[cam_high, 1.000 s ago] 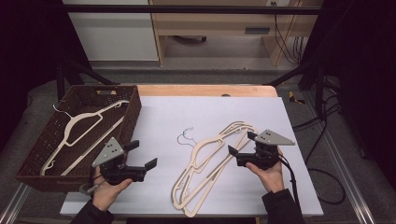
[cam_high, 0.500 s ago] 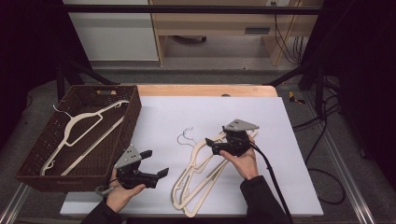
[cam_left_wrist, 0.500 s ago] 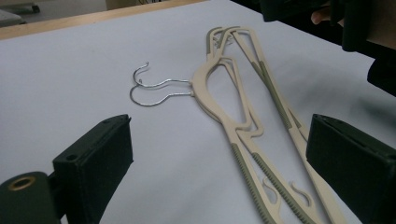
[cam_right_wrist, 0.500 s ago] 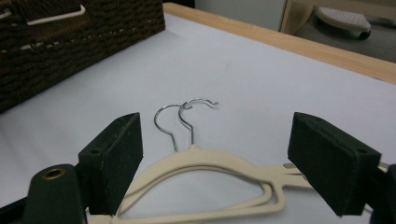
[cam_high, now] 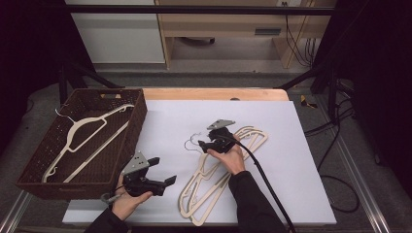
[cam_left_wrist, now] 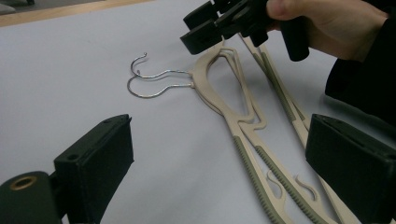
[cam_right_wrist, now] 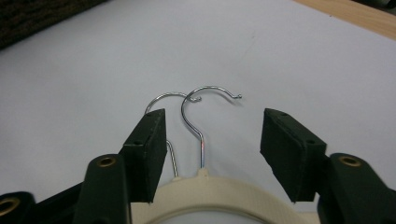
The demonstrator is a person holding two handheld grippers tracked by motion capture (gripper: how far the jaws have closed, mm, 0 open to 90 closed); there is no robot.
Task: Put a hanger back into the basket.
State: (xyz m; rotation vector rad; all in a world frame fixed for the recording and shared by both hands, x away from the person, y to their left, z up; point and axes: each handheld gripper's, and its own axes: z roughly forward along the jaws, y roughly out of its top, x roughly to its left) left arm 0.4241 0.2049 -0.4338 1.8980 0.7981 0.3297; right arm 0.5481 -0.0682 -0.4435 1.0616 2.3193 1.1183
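Observation:
Two beige hangers (cam_high: 210, 187) lie stacked on the white sheet, their wire hooks (cam_high: 191, 142) pointing left. My right gripper (cam_high: 203, 144) hovers low over their necks. In the right gripper view the jaws straddle the upper hanger's wire hook (cam_right_wrist: 194, 125) just above its beige neck (cam_right_wrist: 210, 186). These jaws have just been closing, and the pads stand apart from the wire. My right gripper (cam_right_wrist: 212, 144) is therefore open. My left gripper (cam_high: 164, 171) is open and holds nothing near the front edge. In its own view the left gripper (cam_left_wrist: 219, 163) faces the hangers (cam_left_wrist: 247, 135).
A brown wicker basket (cam_high: 34, 182) at the left holds one more beige hanger (cam_high: 87, 127). The right gripper's black cable (cam_high: 265, 179) trails back over the sheet. A wooden table edge (cam_high: 214, 93) runs behind the sheet.
My right gripper has travelled left from the hangers' right side to their necks, and its jaws have narrowed. The left gripper has shifted right, away from the basket, and sunk a little.

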